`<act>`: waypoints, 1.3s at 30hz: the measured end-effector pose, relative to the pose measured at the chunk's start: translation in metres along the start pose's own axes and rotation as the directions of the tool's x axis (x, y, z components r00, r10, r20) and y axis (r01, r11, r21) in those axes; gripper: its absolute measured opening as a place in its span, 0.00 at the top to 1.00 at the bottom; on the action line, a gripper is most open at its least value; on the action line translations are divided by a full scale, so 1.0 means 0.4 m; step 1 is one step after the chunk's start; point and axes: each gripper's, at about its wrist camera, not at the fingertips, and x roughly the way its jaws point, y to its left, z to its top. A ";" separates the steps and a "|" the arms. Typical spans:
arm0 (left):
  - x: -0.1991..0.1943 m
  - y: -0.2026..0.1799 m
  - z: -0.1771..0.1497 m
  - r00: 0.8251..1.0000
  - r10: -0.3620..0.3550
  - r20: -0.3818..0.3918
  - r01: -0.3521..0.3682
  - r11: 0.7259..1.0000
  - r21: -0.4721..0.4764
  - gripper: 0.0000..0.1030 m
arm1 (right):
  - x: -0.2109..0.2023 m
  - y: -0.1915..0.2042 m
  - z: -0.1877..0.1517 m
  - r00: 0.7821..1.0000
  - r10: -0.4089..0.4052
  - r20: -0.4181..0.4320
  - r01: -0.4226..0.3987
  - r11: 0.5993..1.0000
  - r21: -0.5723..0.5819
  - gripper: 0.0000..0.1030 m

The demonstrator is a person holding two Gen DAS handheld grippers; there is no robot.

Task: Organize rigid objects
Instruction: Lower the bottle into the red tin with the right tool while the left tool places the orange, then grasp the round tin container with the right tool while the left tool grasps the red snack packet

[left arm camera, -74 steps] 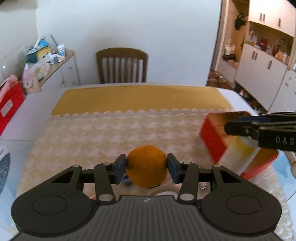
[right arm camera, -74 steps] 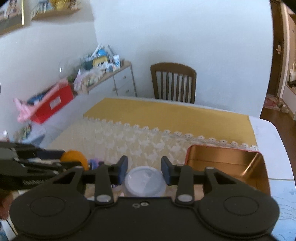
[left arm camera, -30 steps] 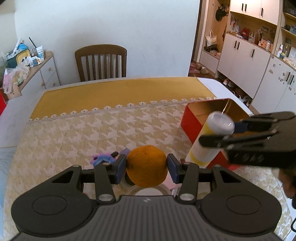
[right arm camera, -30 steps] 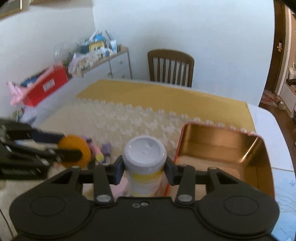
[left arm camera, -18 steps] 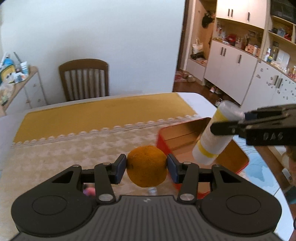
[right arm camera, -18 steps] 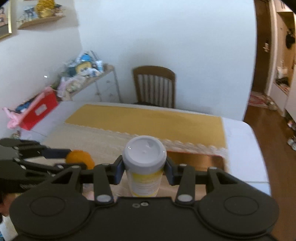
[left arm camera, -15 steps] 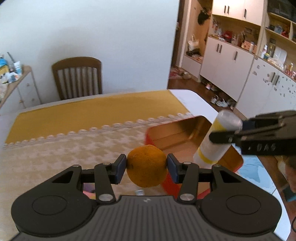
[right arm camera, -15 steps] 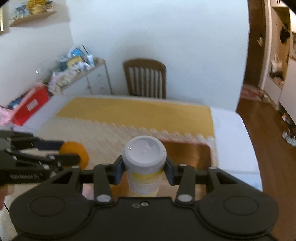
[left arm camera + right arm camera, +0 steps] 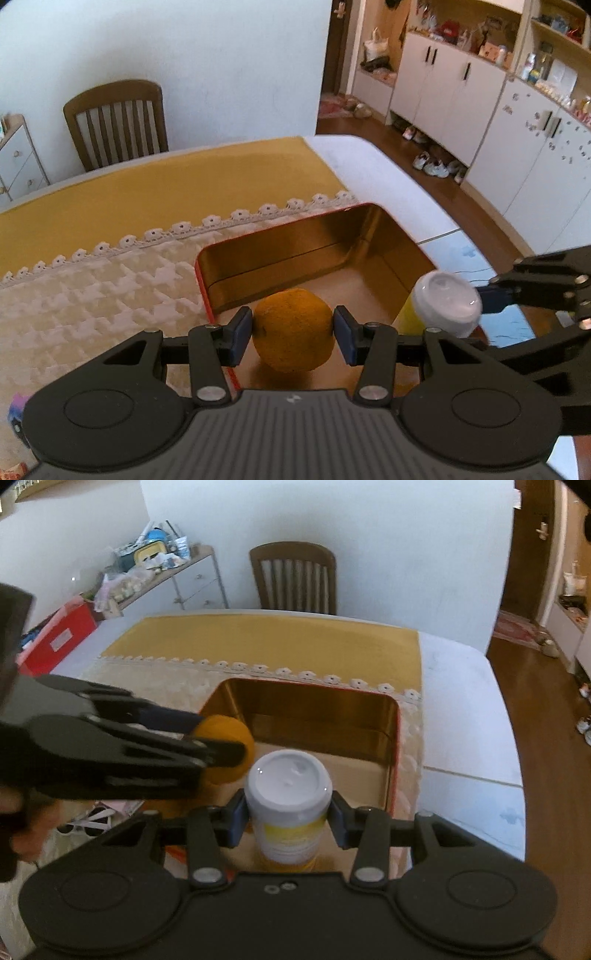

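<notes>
Left gripper: your left gripper is clamped on one orange, a blue pad pressed to each side.
Right gripper: your right gripper grips one white-capped bottle with a yellow band, upright between its two pads.
Orange, place: you hold it above the near left part of the tin, clear of the floor of the tin.
Bottle, place: you hold it over the tin's near edge, just right of the orange.
Tin: one red tin with a gold inside, lidless, on the lace cloth; nothing lies inside it.
Cloths: two on your table, one cream lace cloth and one mustard cloth behind it.
Chairs: one wooden chair at the far side.
Loose items: one small purple thing at the left edge; what it is cannot be made out.
</notes>
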 end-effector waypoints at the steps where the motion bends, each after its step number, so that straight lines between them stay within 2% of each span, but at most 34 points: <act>1: 0.010 -0.003 0.001 1.000 0.009 -0.007 -0.009 1.000 -0.001 0.54 | 0.004 -0.004 0.006 1.000 0.005 0.002 -0.005 1.000 -0.003 0.58; 7: 0.050 -0.002 -0.001 0.999 0.041 -0.031 -0.041 0.999 -0.022 0.54 | 0.035 -0.058 0.033 1.000 0.019 0.019 -0.019 0.999 0.039 0.58; 16: 0.057 -0.009 0.003 0.998 0.059 -0.013 -0.059 0.998 -0.018 0.54 | 0.086 -0.093 0.046 1.000 0.011 -0.001 -0.011 0.996 0.089 0.55; 17: 0.058 -0.008 0.003 0.998 0.059 -0.013 -0.059 0.998 -0.018 0.54 | 0.082 -0.093 0.045 1.000 0.013 0.003 -0.013 0.996 0.091 0.53; 19: 0.054 -0.010 0.003 0.998 0.063 -0.015 -0.064 0.998 -0.021 0.53 | 0.074 -0.095 0.044 1.000 0.013 0.015 -0.015 0.995 0.095 0.42; 21: 0.046 -0.010 0.002 0.997 0.076 -0.005 -0.077 0.997 -0.024 0.52 | 0.062 -0.098 0.043 0.999 0.019 0.032 -0.022 0.995 0.099 0.36; 23: 0.036 -0.011 0.001 0.997 0.074 0.002 -0.074 0.997 -0.023 0.45 | 0.048 -0.098 0.044 0.998 0.030 0.046 -0.035 0.994 0.106 0.36; 25: 0.023 -0.012 -0.002 0.997 0.076 0.011 -0.076 0.997 -0.023 0.43 | 0.035 -0.093 0.046 0.998 0.034 0.058 -0.040 0.994 0.103 0.34; 32: -0.039 -0.005 -0.014 0.997 0.054 0.050 -0.051 0.998 -0.047 0.42 | -0.031 -0.057 0.052 0.994 0.009 0.109 -0.017 0.997 0.074 0.31; 34: -0.065 0.000 -0.020 0.997 0.050 0.066 -0.047 0.997 -0.055 0.41 | -0.050 -0.045 0.051 0.992 -0.002 0.123 -0.005 0.998 0.064 0.23; 39: -0.141 0.026 -0.040 0.993 0.034 0.113 -0.027 0.998 -0.064 0.41 | -0.089 -0.005 0.039 0.990 -0.012 0.139 0.007 0.999 0.041 0.23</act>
